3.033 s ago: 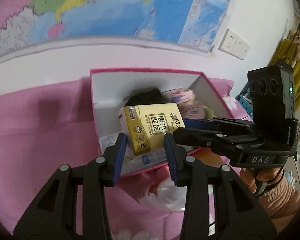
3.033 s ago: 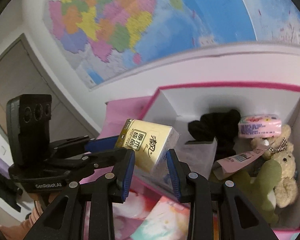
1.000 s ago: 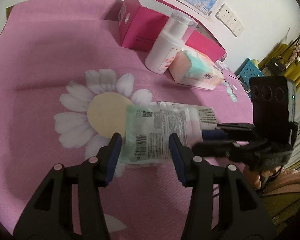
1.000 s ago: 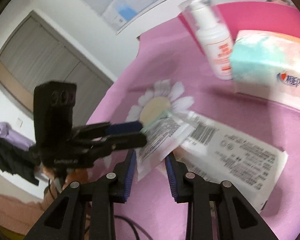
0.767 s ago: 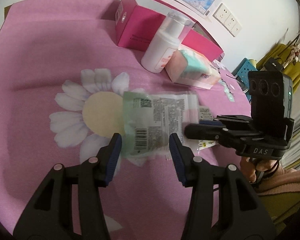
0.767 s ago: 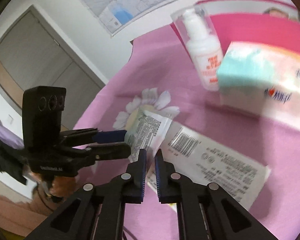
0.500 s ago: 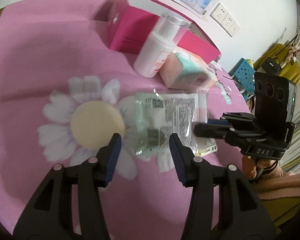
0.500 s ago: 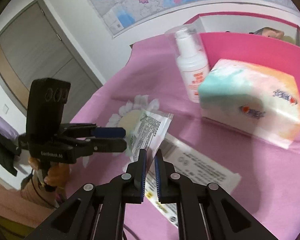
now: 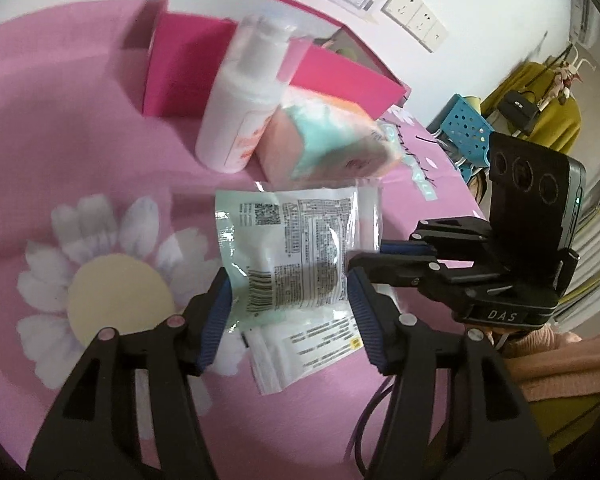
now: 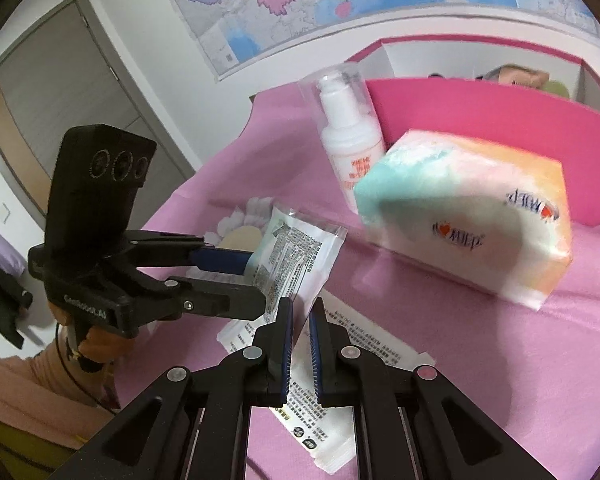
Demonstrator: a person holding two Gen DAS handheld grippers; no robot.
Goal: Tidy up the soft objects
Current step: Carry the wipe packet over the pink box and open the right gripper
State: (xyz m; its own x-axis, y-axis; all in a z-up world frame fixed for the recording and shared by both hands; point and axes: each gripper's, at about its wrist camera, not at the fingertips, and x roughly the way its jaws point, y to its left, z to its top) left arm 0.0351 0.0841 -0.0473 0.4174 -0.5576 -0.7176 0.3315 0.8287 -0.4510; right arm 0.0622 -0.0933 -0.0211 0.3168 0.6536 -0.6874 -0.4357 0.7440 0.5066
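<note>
Lifted off the cloth now, sachet (image 9: 296,252) hangs near the box (image 9: 340,76), pinched by right gripper (image 10: 300,312); left gripper (image 9: 290,300), jaws just widening, seemingly brackets it untouched. Light, floppy, slick: grip its edge.

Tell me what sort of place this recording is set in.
Likely a room in a home: a table under a pink daisy-print cloth, a colourful wall map, a closed door, and clothes hanging by the wall.
</note>
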